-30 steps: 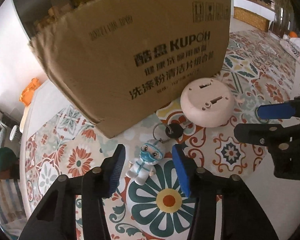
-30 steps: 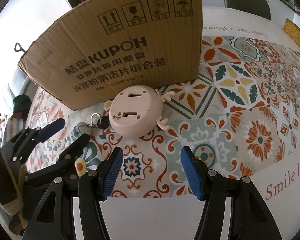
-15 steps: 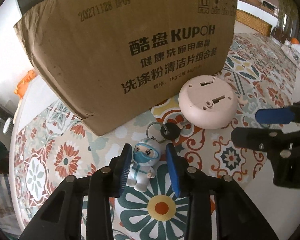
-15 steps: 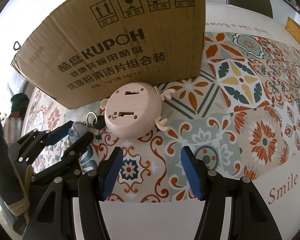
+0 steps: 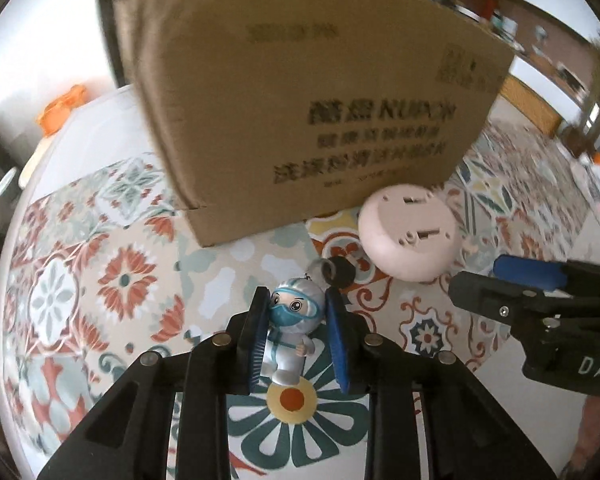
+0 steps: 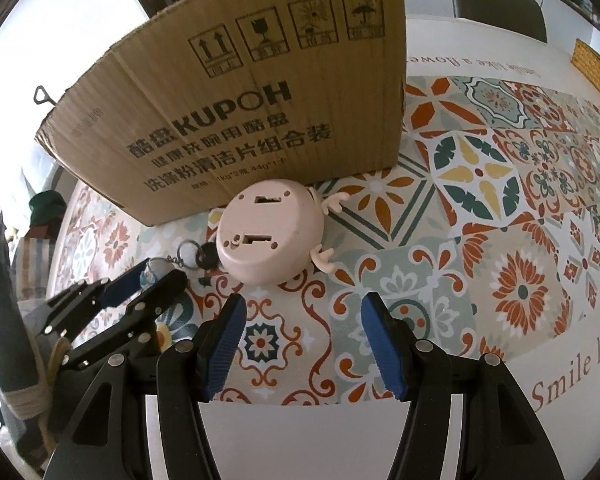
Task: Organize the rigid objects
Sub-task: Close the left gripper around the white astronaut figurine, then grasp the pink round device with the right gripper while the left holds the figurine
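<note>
The left gripper (image 5: 296, 328) reaches forward low over the counter (image 5: 112, 280), its blue fingers (image 5: 258, 336) clamped on either side of a small masked figurine keychain (image 5: 294, 320). The figurine's head sits between the pads and its body hangs toward the camera; whether it is lifted clear of the patterned cloth cannot be told. Its key ring and a black key (image 5: 337, 270) trail just ahead of it, near a round pale-pink object (image 5: 409, 236) lying with its slotted underside up. That pink piece rests right against the foot of a large cardboard box (image 5: 319, 112) printed with KUPOH.

The right gripper (image 6: 301, 340) is held level a little back from the pink object, pointing toward it, its fingers (image 6: 224, 344) spread wide with nothing between them, only the tiled cloth below. From the right wrist view, the left gripper shows at the lower left, angled in toward the key ring.
</note>
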### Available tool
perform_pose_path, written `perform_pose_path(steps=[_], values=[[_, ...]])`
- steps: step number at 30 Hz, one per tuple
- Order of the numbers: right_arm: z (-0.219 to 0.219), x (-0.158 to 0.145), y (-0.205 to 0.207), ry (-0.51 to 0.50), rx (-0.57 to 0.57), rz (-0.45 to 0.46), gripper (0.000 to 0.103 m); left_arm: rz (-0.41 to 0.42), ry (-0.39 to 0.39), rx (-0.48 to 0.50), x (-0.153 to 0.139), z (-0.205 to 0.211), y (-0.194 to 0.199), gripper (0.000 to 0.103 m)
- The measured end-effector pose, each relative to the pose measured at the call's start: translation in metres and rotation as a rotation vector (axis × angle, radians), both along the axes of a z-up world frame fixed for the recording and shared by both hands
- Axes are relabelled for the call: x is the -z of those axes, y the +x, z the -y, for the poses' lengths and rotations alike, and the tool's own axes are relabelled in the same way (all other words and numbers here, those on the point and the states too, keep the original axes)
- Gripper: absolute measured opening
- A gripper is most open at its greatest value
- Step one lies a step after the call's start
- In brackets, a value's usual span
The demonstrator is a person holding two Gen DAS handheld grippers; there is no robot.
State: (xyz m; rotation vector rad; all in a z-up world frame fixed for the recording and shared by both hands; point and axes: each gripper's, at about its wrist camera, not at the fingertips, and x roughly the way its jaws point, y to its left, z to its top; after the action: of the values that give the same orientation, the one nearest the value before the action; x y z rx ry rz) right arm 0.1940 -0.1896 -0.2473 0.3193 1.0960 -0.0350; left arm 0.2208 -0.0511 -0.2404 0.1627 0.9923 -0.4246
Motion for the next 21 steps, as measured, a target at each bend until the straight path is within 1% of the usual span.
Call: perform_pose_path(steps=[3,4,6,8,9,13,15,18,21], values=[[0.000,-0.004,0.002,0.005,-0.014,0.025,0.061,-0.012,-0.043,-0.061,-0.007,-0.012,-0.001,0.028],[0.004,-0.006,0.001,0.006,-0.021,0.030,0.067,-0.016,-0.061,-0.080,-0.009,-0.015,-0.002,0.028],[0.004,-0.006,0.005,0.004,-0.040,0.033,0.075,-0.010,-0.070,-0.103,-0.013,-0.020,-0.003,0.028],[0.003,-0.007,0.012,-0.003,-0.054,0.032,0.075,-0.005,-0.085,-0.115,-0.018,-0.025,-0.005,0.028],[0.002,-0.006,0.015,-0.008,-0.062,0.029,0.077,-0.003,-0.088,-0.121,-0.021,-0.027,-0.006,0.028],[-0.005,0.005,0.034,0.016,-0.095,-0.025,0.078,-0.001,-0.086,-0.140,-0.021,-0.032,-0.004,0.028],[-0.013,0.007,0.038,-0.026,-0.113,-0.008,0.079,-0.004,-0.082,-0.145,-0.019,-0.031,-0.002,0.028],[-0.024,0.014,0.046,-0.079,-0.145,-0.025,0.080,-0.005,-0.077,-0.145,-0.016,-0.029,0.000,0.028],[-0.030,0.020,0.054,-0.089,-0.155,-0.027,0.080,-0.008,-0.067,-0.148,-0.011,-0.025,0.005,0.028]])
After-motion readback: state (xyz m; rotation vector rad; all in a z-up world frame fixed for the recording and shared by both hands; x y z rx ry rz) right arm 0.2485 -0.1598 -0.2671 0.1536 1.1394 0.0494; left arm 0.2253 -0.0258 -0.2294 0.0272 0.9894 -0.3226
